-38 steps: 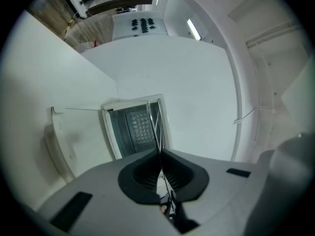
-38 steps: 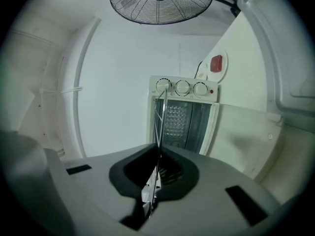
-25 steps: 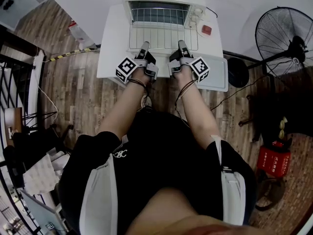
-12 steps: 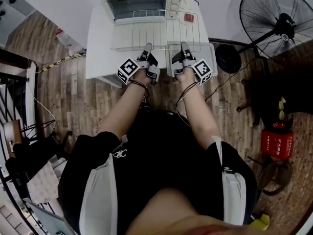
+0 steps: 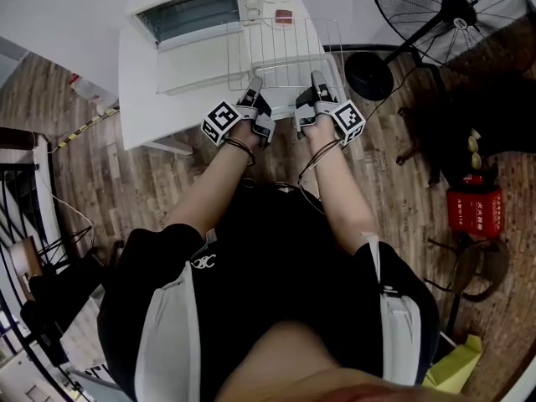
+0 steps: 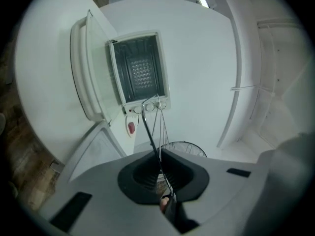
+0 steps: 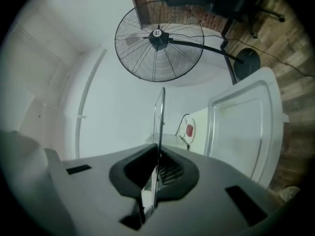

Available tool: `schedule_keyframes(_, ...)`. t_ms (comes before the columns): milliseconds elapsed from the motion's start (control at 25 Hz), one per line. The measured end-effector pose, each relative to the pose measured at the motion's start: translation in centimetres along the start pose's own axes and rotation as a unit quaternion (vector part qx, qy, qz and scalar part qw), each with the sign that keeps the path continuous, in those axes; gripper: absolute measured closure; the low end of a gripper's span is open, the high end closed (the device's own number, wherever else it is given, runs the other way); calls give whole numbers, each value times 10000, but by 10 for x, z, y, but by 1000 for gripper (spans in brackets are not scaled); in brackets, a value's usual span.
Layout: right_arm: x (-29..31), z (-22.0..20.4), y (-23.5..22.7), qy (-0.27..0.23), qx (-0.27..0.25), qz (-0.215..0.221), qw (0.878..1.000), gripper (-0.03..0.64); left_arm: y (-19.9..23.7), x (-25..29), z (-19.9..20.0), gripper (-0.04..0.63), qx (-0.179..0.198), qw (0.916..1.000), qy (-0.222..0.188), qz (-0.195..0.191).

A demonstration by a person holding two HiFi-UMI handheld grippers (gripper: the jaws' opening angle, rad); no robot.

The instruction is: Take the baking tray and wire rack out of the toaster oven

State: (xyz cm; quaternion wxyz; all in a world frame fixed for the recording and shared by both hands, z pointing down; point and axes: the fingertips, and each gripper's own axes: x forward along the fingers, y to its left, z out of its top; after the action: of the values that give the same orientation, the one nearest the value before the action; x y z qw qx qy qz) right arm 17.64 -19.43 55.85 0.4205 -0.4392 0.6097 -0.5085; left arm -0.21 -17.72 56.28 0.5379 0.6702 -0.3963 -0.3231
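Both grippers hold the wire rack [image 5: 285, 50] level by its near edge, clear of the white toaster oven [image 5: 194, 8] and to the right of its open door [image 5: 194, 67]. My left gripper [image 5: 254, 84] is shut on the rack's near-left wire [image 6: 156, 146]. My right gripper [image 5: 316, 79] is shut on the near-right wire [image 7: 159, 122]. The oven cavity [image 6: 140, 70] looks bare in the left gripper view. The baking tray [image 7: 243, 127] lies on the table to the right of the rack; its corner [image 6: 96, 149] also shows in the left gripper view.
The white table [image 5: 138, 99] carries the oven and tray. A red switch [image 5: 284, 15] on a cable lies beside the oven. A standing fan [image 5: 448, 7] with a round base [image 5: 368, 75] is at the right. A red canister [image 5: 473, 208] stands on the wood floor.
The rack has come fully off the oven door and swung to the right, carried by both grippers. Both stayed shut on it.
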Motion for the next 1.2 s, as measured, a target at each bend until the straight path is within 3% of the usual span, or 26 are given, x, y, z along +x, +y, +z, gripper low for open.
schedule_keyframes(320, -25, 49, -28, -264, -72, -335, 9991, 617, 15, 17, -62, 580, -120, 9986, 468, 227)
schedule_keyframes(640, -46, 75, -61, -219, -84, -756, 9969, 617, 33, 18, -108, 578, -387, 9958, 613, 556)
schedule_keyframes(1200, -41, 65, -103, 160, -45, -1254, 9920, 617, 72, 8, -118, 578, -578, 9918, 497, 1029)
